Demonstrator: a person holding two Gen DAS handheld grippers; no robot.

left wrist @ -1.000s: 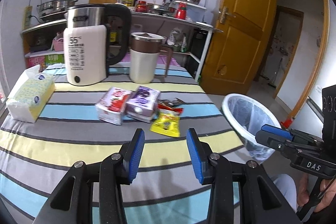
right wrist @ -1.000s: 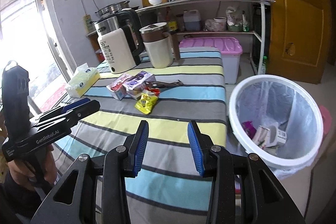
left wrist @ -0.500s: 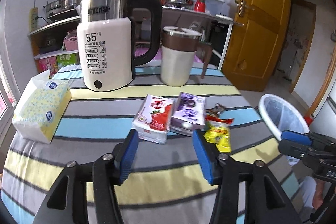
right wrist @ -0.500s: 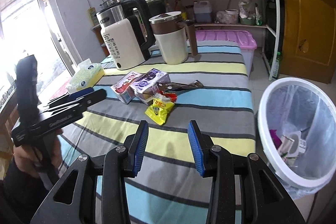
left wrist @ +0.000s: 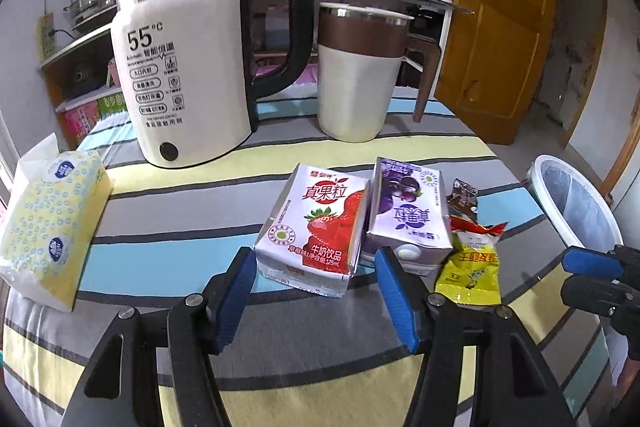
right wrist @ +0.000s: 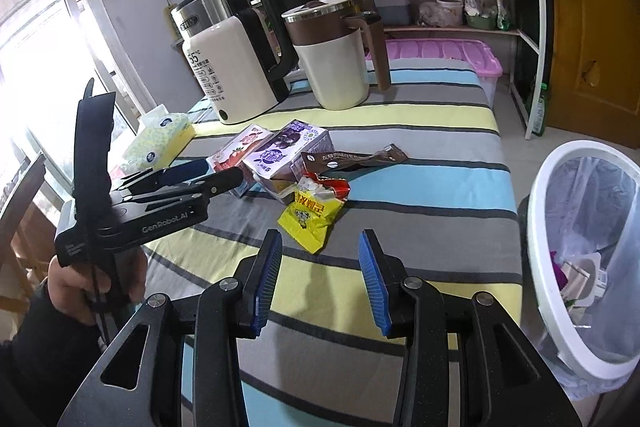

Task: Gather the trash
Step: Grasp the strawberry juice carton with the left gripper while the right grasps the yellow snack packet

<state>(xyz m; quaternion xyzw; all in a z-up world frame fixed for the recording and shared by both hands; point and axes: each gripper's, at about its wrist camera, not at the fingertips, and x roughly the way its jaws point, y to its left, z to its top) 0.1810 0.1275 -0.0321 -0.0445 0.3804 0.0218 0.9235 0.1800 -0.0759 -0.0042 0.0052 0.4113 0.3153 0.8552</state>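
Left claw [left wrist: 316,285] widening, empty (strawberry carton [left wrist: 314,229] hides purple carton's [left wrist: 408,213] edge); right claw [right wrist: 320,277] released.

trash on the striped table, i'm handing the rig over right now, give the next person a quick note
Left gripper: open, jaws just widened, lined up short of the strawberry milk carton, nothing between the pads.
Right gripper: open, empty, hovering short of the yellow snack packet.
On the table: strawberry carton, purple carton, brown wrapper, yellow packet, all together.
Bin stands off the table's edge on the right gripper's side, with some trash already inside.
Left to do: all four pieces; the kettle, jug and tissue pack look like keepers.
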